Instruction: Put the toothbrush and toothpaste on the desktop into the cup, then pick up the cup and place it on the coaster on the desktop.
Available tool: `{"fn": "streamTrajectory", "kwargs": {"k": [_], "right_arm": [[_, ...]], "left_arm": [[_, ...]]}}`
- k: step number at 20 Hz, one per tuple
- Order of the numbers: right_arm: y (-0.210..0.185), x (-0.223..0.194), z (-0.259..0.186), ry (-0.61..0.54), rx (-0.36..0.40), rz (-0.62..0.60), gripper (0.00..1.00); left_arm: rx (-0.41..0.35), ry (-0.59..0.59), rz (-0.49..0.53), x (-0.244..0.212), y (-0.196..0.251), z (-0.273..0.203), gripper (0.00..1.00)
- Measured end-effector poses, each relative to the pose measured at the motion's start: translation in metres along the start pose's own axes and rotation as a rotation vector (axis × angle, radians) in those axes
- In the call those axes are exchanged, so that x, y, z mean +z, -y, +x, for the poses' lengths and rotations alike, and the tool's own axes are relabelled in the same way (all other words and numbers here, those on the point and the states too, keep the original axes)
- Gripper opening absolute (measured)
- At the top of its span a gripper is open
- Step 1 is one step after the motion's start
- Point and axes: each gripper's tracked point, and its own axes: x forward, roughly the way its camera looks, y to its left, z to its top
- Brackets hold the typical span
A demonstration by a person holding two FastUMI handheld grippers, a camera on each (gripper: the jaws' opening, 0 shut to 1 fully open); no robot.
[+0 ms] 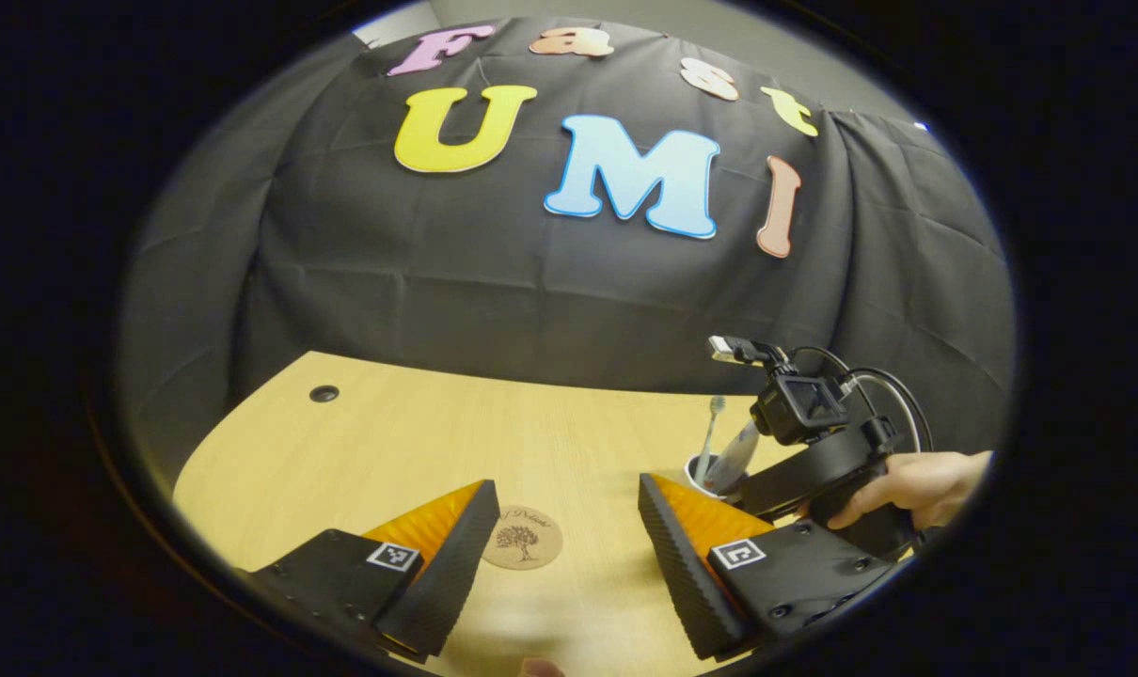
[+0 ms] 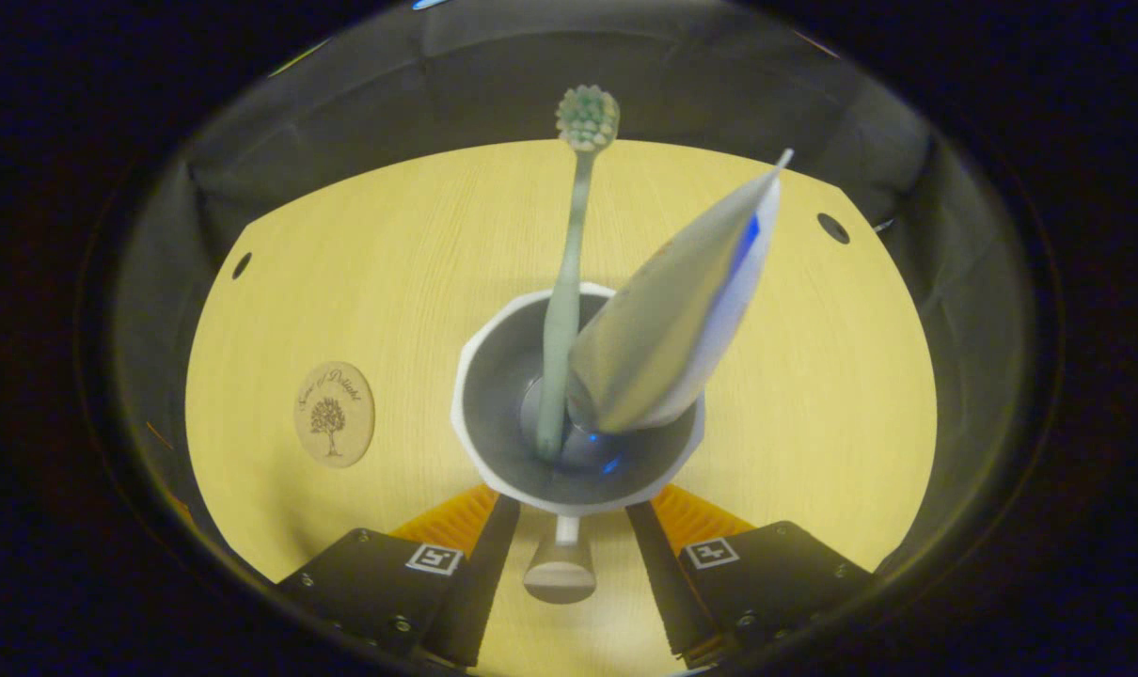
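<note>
A white cup (image 2: 494,451) with a handle (image 2: 560,564) holds a pale green toothbrush (image 2: 569,282) standing upright and a silver-white toothpaste tube (image 2: 682,310) leaning to the right. My right gripper (image 2: 569,512) is shut on the cup: its fingers run in on either side of the handle, and their tips are hidden under the rim. A round wooden coaster (image 2: 334,414) lies to the cup's left. In the left gripper view my left gripper (image 1: 566,494) stands open over the desk, with the coaster (image 1: 522,538) between its fingers. To the right in that view, a hand (image 1: 917,484) holds the right gripper (image 1: 795,475) at the cup (image 1: 699,470).
The light wooden desktop (image 2: 343,282) has cable holes near its far corners (image 2: 832,228) (image 2: 241,265). The black cloth wall (image 1: 531,282) stands just behind the desk. The cup's base is hidden behind my left gripper's finger in the left gripper view.
</note>
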Motion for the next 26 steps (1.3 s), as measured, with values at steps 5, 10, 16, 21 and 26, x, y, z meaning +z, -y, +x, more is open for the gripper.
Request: {"fn": "streamTrajectory", "kwargs": {"k": [5,10,16,21,26], "right_arm": [[0.002,0.002,0.004,-0.021,-0.022,-0.02,0.58],[0.011,0.002,0.004,-0.029,-0.032,-0.029,0.3],[0.009,-0.001,0.003,-0.016,-0.025,-0.049,0.28],[-0.009,-0.001,-0.008,0.008,-0.003,-0.087,0.28],[-0.04,-0.004,-0.011,0.012,0.024,-0.117,0.28]], "left_arm": [[0.0,-0.01,0.003,-0.002,-0.004,0.001,0.96],[0.006,-0.005,0.003,-0.002,-0.008,0.003,0.96],[0.015,0.003,-0.001,-0.002,-0.008,-0.004,0.96],[0.037,0.006,-0.014,-0.005,-0.012,-0.026,0.96],[0.067,0.003,-0.02,-0.005,-0.026,-0.057,0.96]]}}
